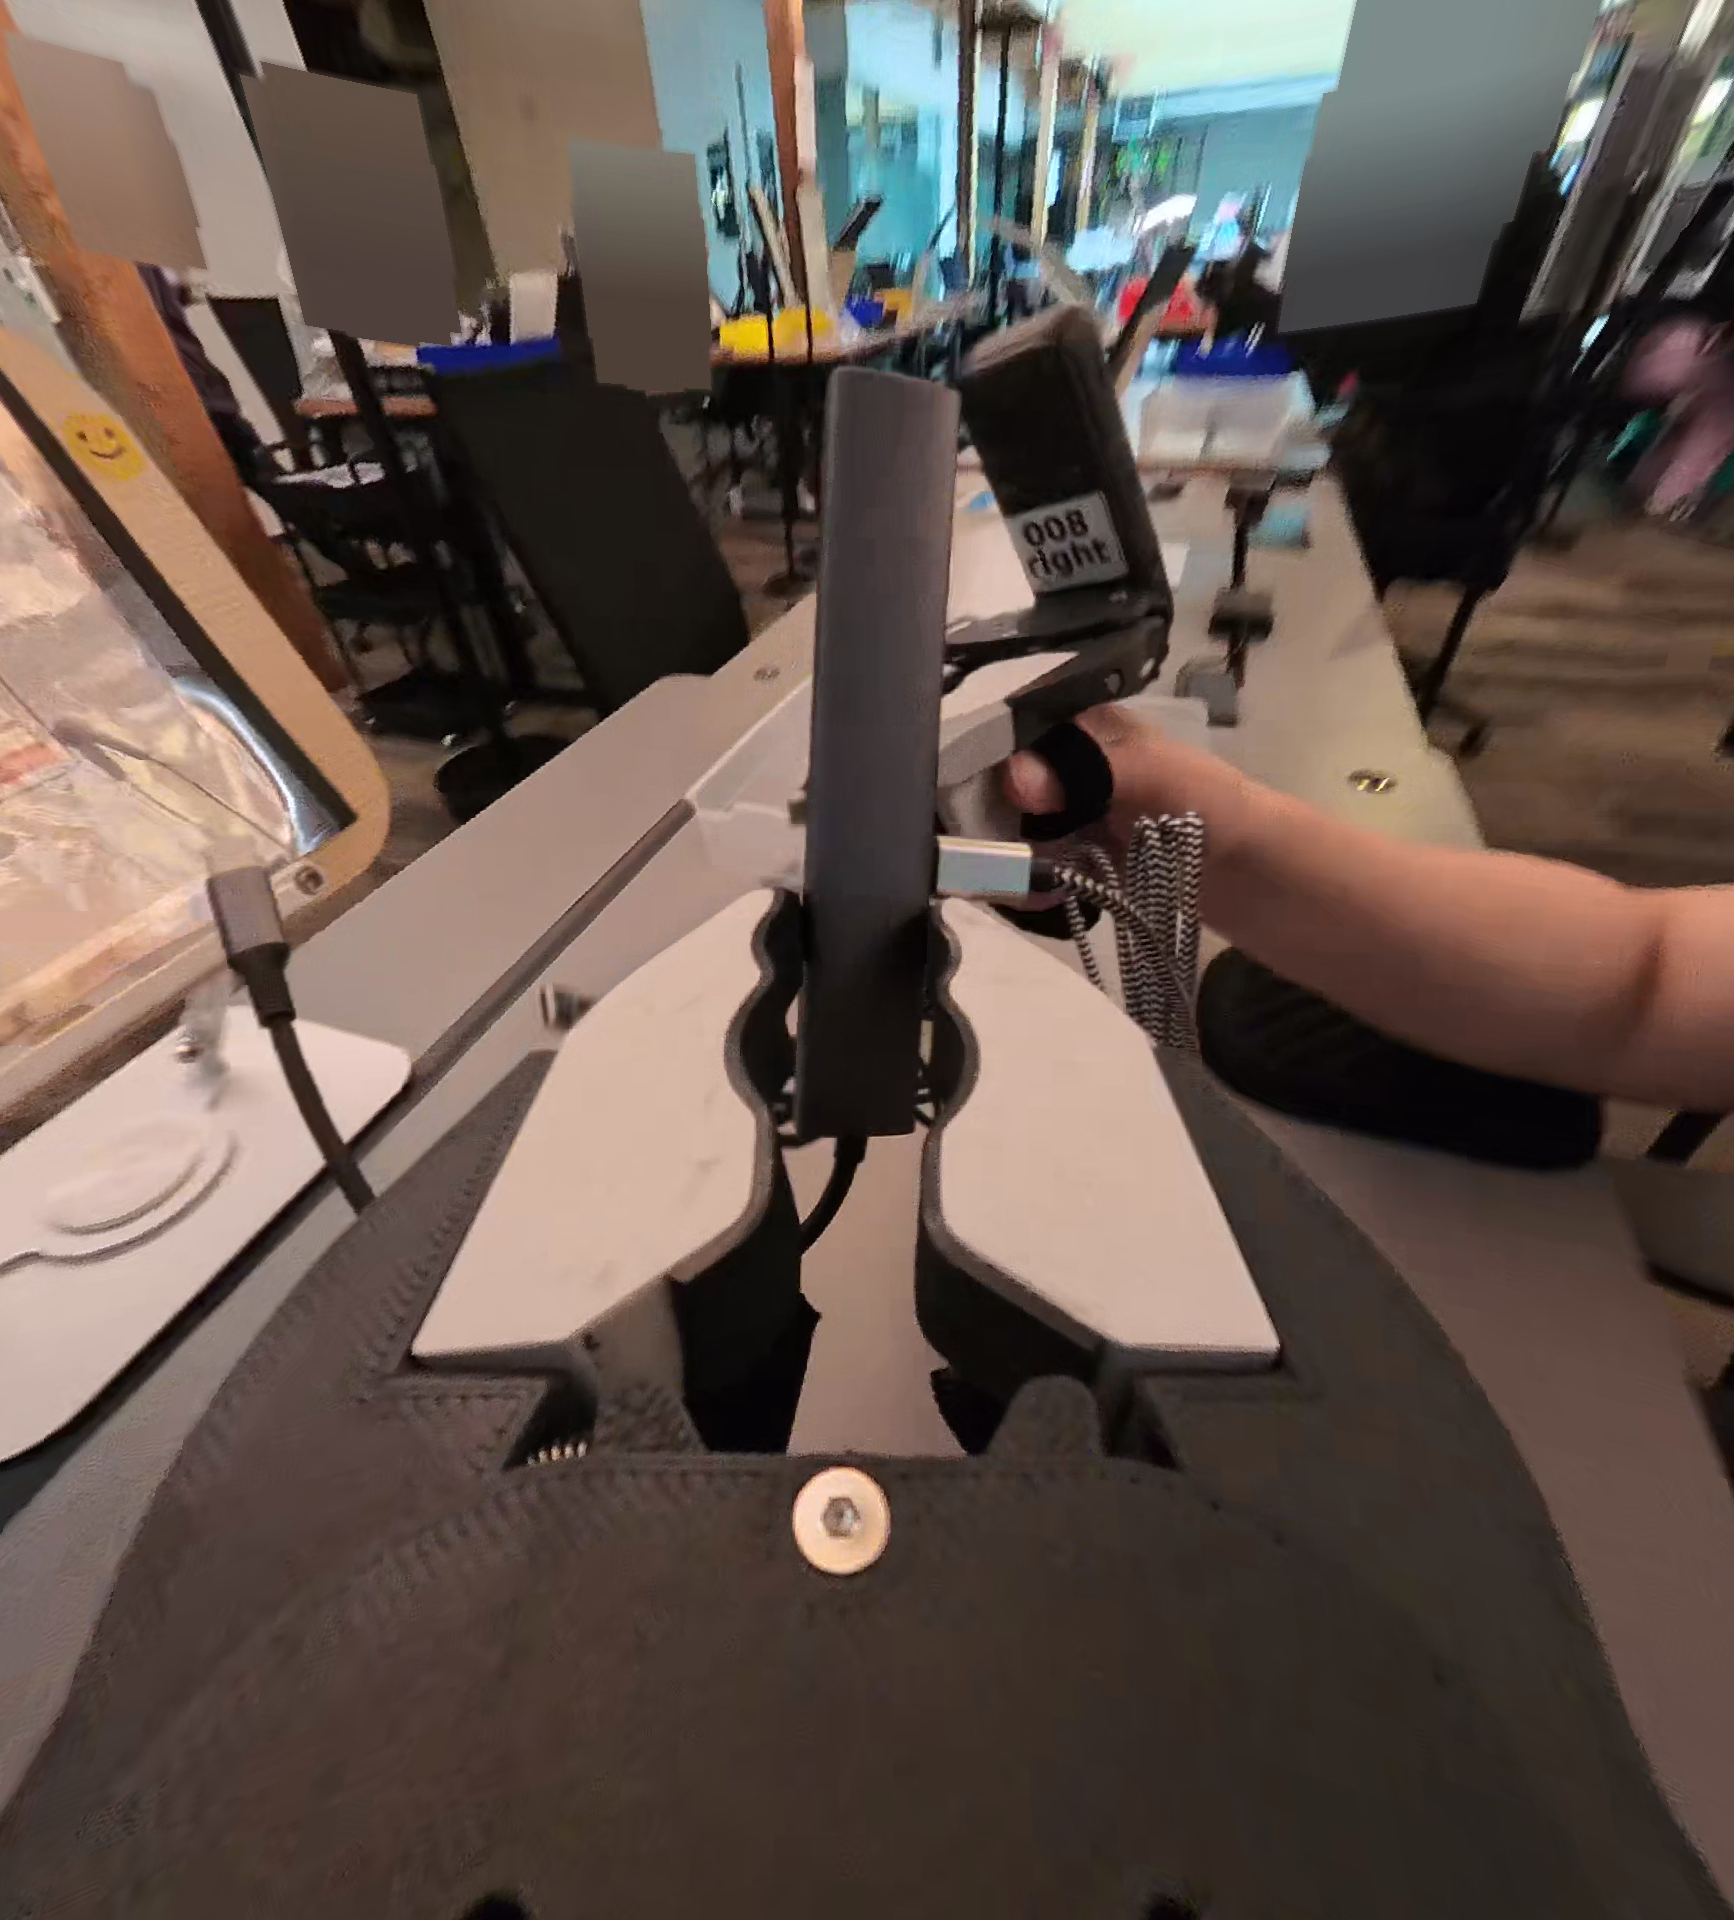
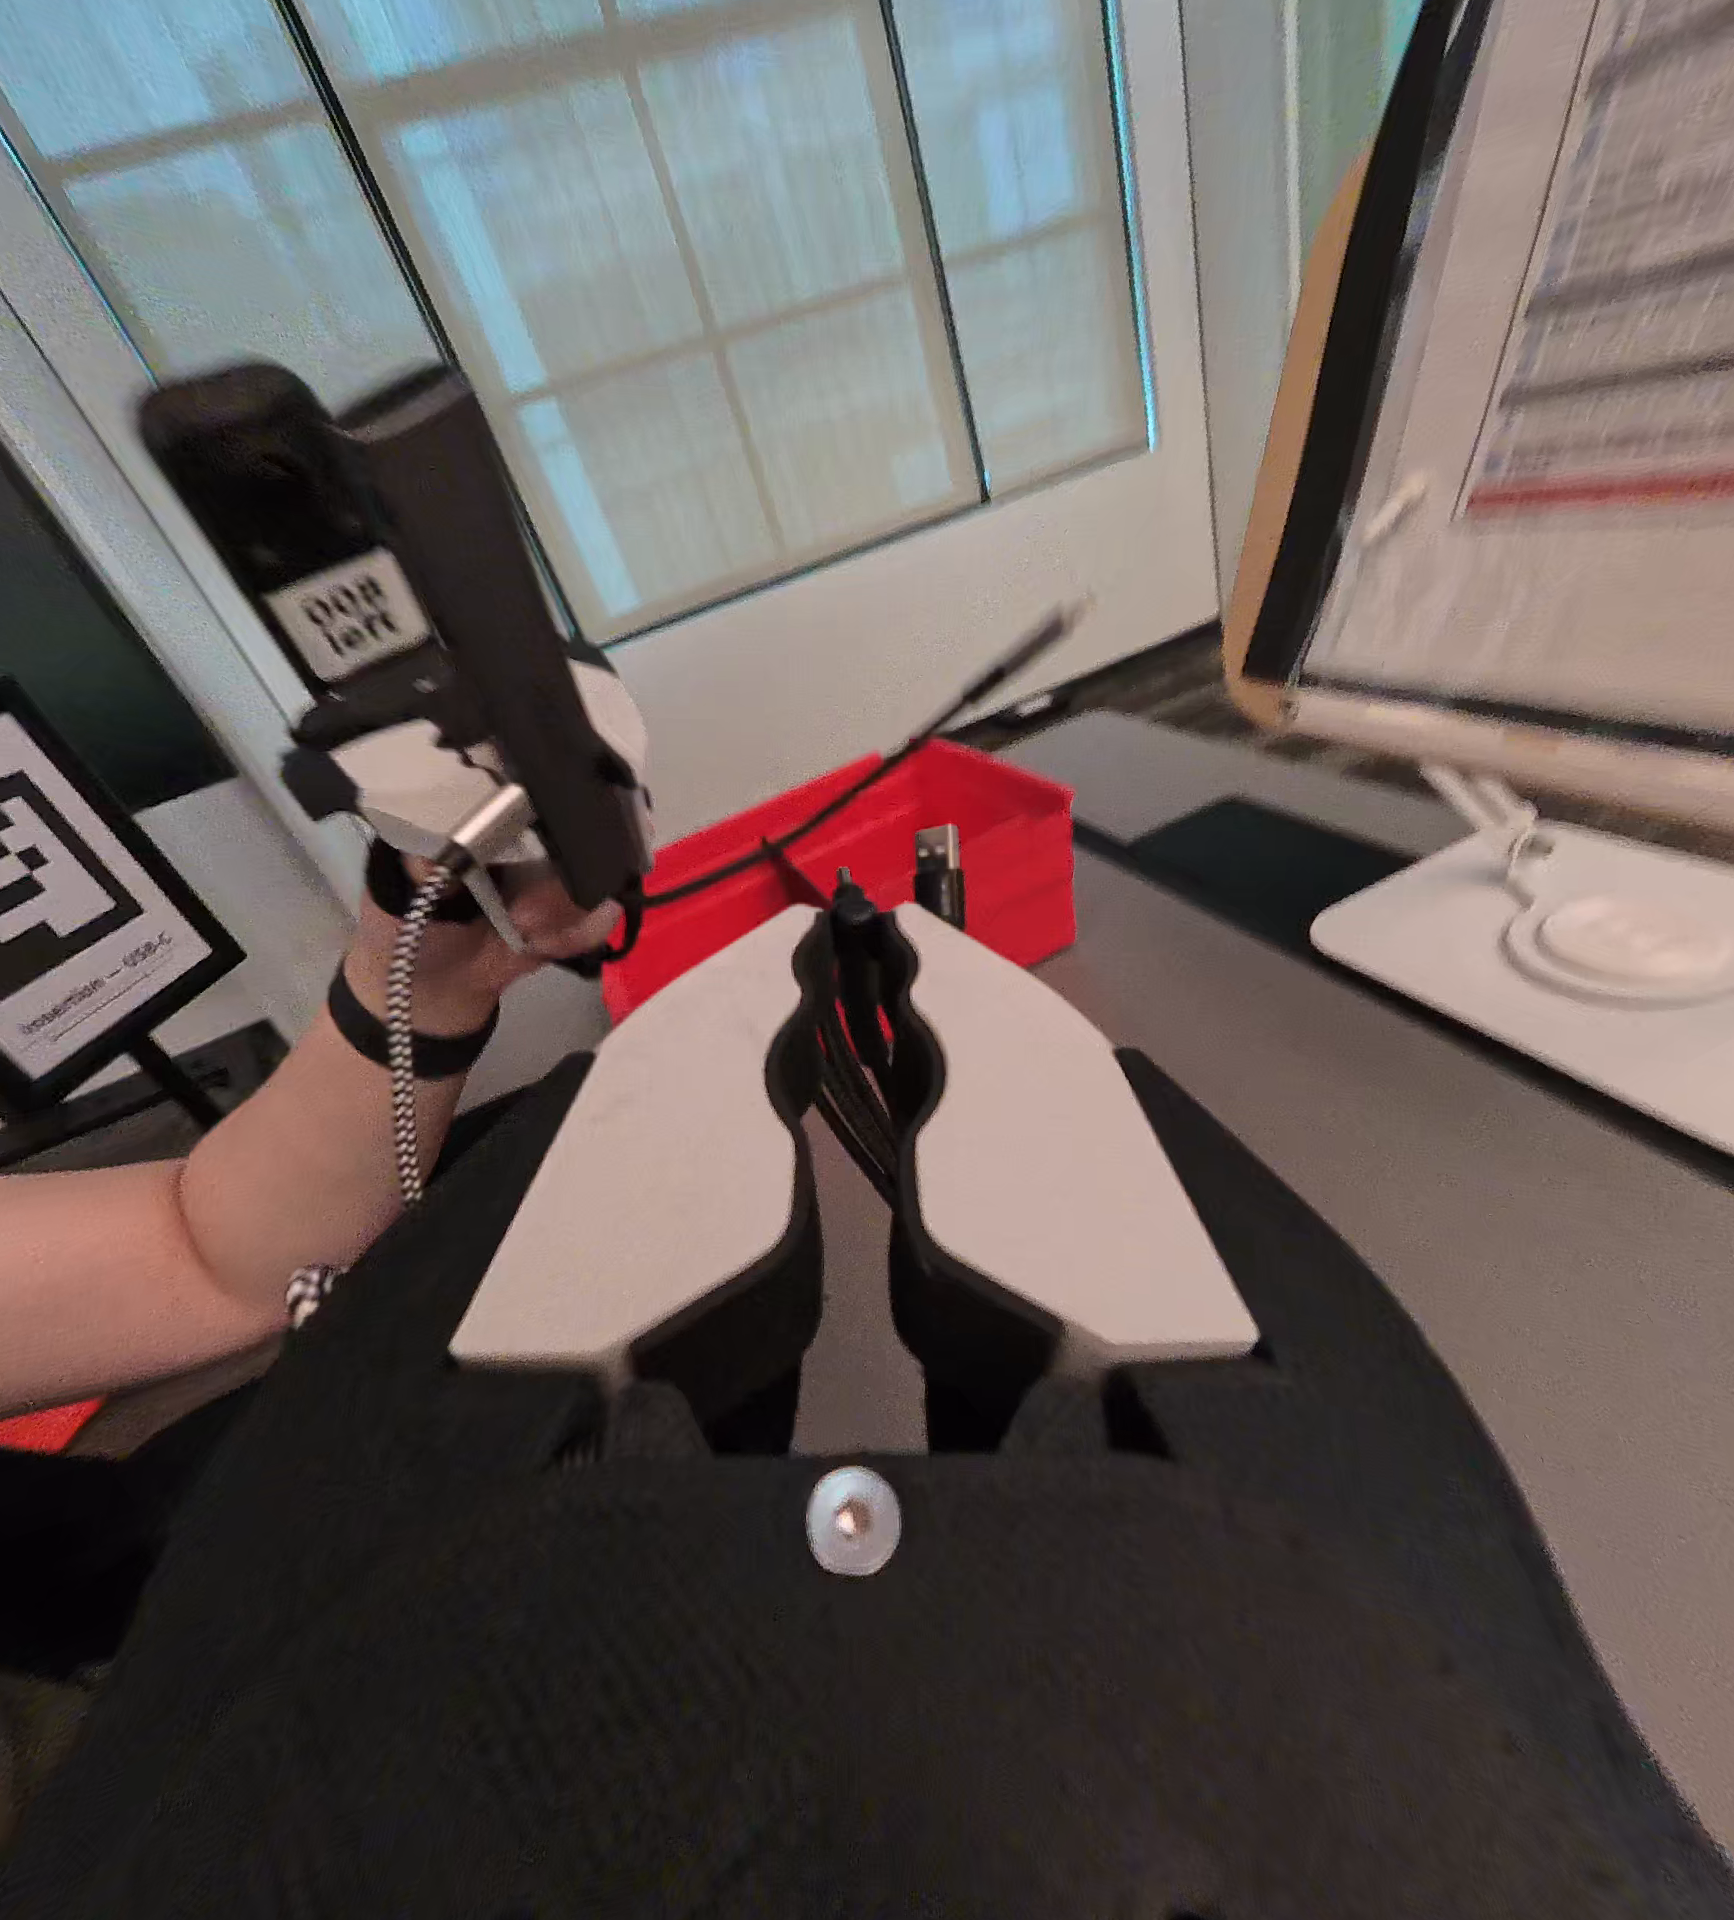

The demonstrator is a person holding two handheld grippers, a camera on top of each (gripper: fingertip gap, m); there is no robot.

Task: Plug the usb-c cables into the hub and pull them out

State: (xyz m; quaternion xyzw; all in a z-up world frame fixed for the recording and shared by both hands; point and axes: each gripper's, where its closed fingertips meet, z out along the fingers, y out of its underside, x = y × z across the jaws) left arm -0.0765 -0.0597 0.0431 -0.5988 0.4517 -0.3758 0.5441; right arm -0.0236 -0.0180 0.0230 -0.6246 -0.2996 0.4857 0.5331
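Left tool (image 1: 858,997) clenched on the lower part of a long dark grey slab-shaped hub (image 1: 878,727), held upright above the grey surface (image 1: 551,790). Short black lead (image 1: 827,1195) hanging from the bottom end of the hub, down between the white fingers (image 1: 634,1122). Silver metal plug (image 1: 988,868) seated in the right side of the hub, with its black-and-white braided cable (image 1: 1154,935) drooping just beside the person's right forearm (image 1: 1465,987).

Right tool (image 2: 858,956) clenched on the black plug (image 2: 850,914) of a black ribbed cable (image 2: 858,1101), tip pointing forward and free of the hub (image 2: 530,707). Hub seen up and to the left in the right wrist view, well apart from that plug, gripped by the other tool in the person's left hand (image 2: 468,935).

Red plastic open tray (image 2: 946,831) lying on the surface beyond the right tool, with a dark USB connector with a silver tip (image 2: 939,862) standing in it. White flat monitor stand (image 2: 1569,987) resting on the surface to the right. Framed black-and-white marker sign (image 2: 21,883) standing at the left.
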